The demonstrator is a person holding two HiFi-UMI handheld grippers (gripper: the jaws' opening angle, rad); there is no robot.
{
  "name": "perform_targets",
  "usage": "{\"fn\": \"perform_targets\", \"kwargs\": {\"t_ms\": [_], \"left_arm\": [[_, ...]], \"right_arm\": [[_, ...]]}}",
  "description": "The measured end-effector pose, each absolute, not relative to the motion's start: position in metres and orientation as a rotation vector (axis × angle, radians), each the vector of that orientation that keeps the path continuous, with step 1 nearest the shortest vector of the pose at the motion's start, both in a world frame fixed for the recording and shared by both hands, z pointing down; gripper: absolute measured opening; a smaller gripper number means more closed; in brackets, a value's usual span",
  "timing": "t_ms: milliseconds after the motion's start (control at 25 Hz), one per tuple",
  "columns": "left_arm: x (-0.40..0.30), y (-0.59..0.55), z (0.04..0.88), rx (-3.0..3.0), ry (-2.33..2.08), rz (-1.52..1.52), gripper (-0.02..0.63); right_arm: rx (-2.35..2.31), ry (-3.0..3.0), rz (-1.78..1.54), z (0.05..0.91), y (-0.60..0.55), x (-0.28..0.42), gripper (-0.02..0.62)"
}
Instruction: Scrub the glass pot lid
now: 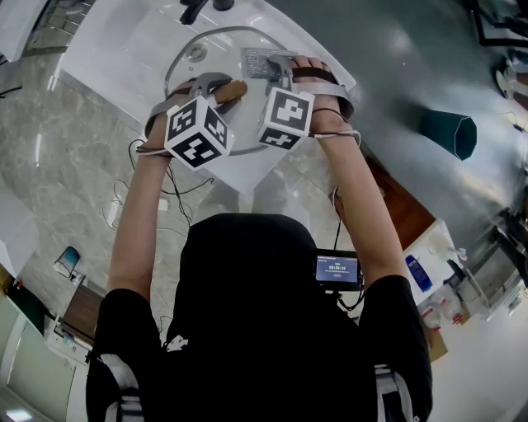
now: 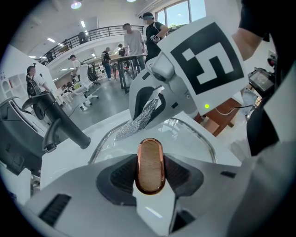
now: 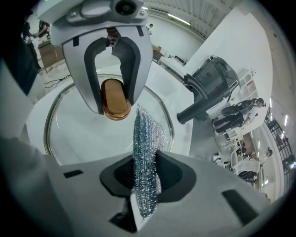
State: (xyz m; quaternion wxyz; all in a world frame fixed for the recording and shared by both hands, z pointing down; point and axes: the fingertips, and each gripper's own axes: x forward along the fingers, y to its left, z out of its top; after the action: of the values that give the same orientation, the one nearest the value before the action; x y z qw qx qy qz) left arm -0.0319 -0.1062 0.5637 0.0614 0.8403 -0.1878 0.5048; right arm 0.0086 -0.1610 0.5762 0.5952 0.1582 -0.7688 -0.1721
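The glass pot lid (image 1: 221, 51) lies over a white sink, its metal rim showing all round. My left gripper (image 1: 216, 86) is shut on the lid's copper-rimmed wooden handle (image 2: 150, 165), which stands upright between the pads. My right gripper (image 1: 280, 67) is shut on a silvery mesh scrubbing cloth (image 3: 147, 152). The cloth (image 1: 261, 61) hangs from the jaws onto the glass (image 3: 83, 134), just right of the handle (image 3: 114, 105). In the right gripper view the left gripper (image 3: 115, 99) straddles the handle directly ahead of the cloth. Both grippers stand side by side, close together, pointing steeply down.
The white sink (image 1: 124, 49) holds the lid, with a black faucet (image 1: 194, 10) at its far edge, also seen as the faucet (image 3: 203, 99) to the right. A marble-look floor and a teal bin (image 1: 452, 132) lie around. People stand at desks in the background.
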Motion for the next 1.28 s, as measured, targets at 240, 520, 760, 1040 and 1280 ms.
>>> {"fn": "perform_targets", "kwargs": {"t_ms": [240,520,760,1040,1280], "left_arm": [[-0.030,-0.106,0.563,2.540,-0.573,1.524,0.169],[-0.032,-0.107,0.563,2.537,-0.570,1.526,0.169],[-0.032,-0.107,0.564,2.536,-0.572,1.529,0.169],[-0.031,-0.106,0.564,2.535,-0.572,1.532,0.169],[-0.032,-0.107,0.563,2.533,-0.573,1.533,0.169]], "right_arm": [[0.356,-1.782,-0.385,0.575,-0.157,0.012,0.080],[0.361,-1.791,-0.349,0.572,-0.142,0.017,0.080],[0.353,-1.808,-0.311,0.574,-0.119,0.022,0.081],[0.353,-1.814,-0.293,0.573,-0.095,0.027,0.081],[0.339,-1.809,-0.293,0.573,-0.081,0.028,0.083]]}}
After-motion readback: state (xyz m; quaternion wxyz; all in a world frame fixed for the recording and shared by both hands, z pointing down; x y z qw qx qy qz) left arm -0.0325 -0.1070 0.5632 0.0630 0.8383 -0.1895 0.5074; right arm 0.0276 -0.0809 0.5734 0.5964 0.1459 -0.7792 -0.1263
